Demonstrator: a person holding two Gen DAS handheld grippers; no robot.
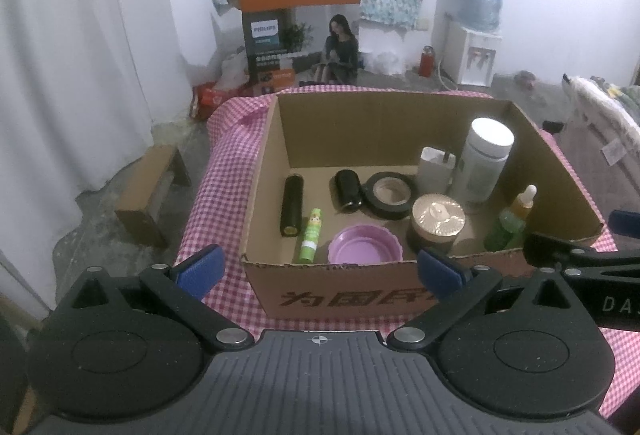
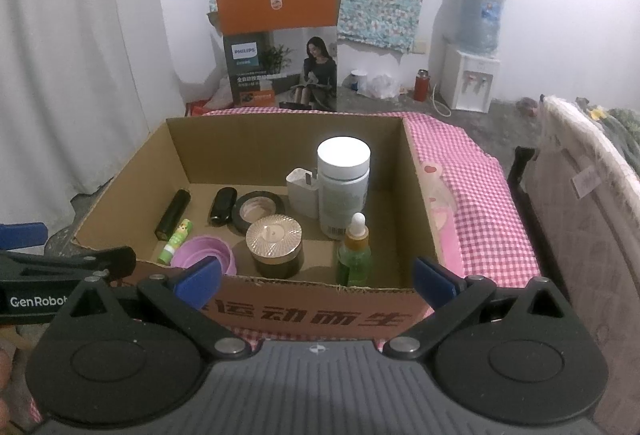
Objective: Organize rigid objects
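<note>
Left gripper [image 1: 318,271] sits nearest the lens, fingers spread wide, holding nothing; right gripper [image 2: 318,275] same, spread and bare; both hover at the near wall of the cardboard box [image 1: 340,287], outside it, left one toward the box's near-left corner, right one toward its near-right side; the right gripper's arm shows at the right edge of the left view.

Box is open-topped on a pink checked tablecloth [image 2: 480,195]; everything is inside it:
- purple dish [image 1: 365,245] at the near wall, mouth up; green tube [image 1: 310,235] just left of it, lying flat, long axis running near-to-far, cap end toward the far wall
- black cylinder [image 1: 292,205] lying flat by the left wall, long axis near-to-far; it's beside the tube, contact unclear
- short black can [image 1: 348,190] lying flat mid-floor, long axis near-to-far, touching the black tape roll [image 1: 390,193], which lies flat, hole up
- gold-lidded jar [image 1: 438,225] upright, just in front of the tape
- white adapter [image 1: 436,169] upright, prongs up, near the far wall; tall white-capped bottle [image 1: 484,165] upright right beside it
- green dropper bottle [image 1: 512,221] upright at the near-right corner

Nothing sits between either pair of fingers; all items lie beyond the fingertips, past the near wall; dish and jar closest to the left gripper, dropper bottle closest to the right.
</note>
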